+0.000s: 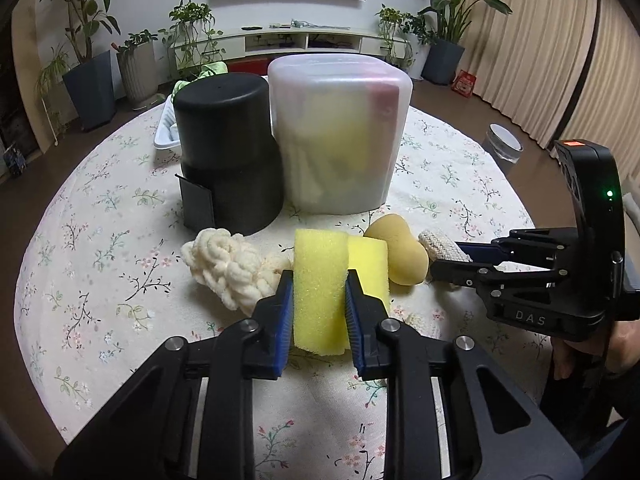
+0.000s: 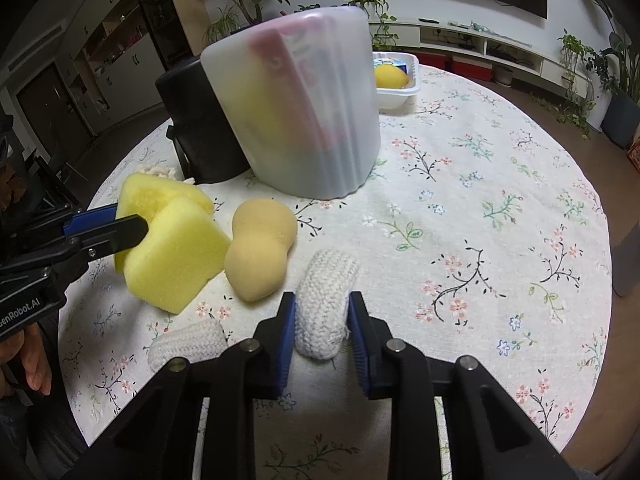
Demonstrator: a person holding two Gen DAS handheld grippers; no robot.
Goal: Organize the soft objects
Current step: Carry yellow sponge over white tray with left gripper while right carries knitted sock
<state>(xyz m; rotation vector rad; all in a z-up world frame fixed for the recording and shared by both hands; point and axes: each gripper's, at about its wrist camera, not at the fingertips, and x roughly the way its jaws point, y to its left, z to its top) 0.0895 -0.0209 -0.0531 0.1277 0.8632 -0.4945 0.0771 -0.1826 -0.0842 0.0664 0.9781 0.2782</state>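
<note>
Pinching a yellow sponge between its blue pads, the left gripper holds the block upright over the floral tablecloth in the left wrist view. A cream chenille scrubber lies just to its left, a tan gourd-shaped sponge to its right. Behind them stand a black canister and a frosted container with sponges dimly visible inside. The right gripper comes in from the right edge, clamped on a knitted pad.

In the right wrist view, the right gripper squeezes that white knitted pad at its waist, its lower end apparently resting on the cloth. A second knitted piece lies near its left finger. The left gripper enters from the left, the yellow sponge bulging around its jaws. A white tray holding a yellow item sits behind the frosted container.

Both grips look secure — the lift is likely next. Rising straight up, without squeezing harder, should keep each soft piece from twisting free or dragging its neighbours.
</note>
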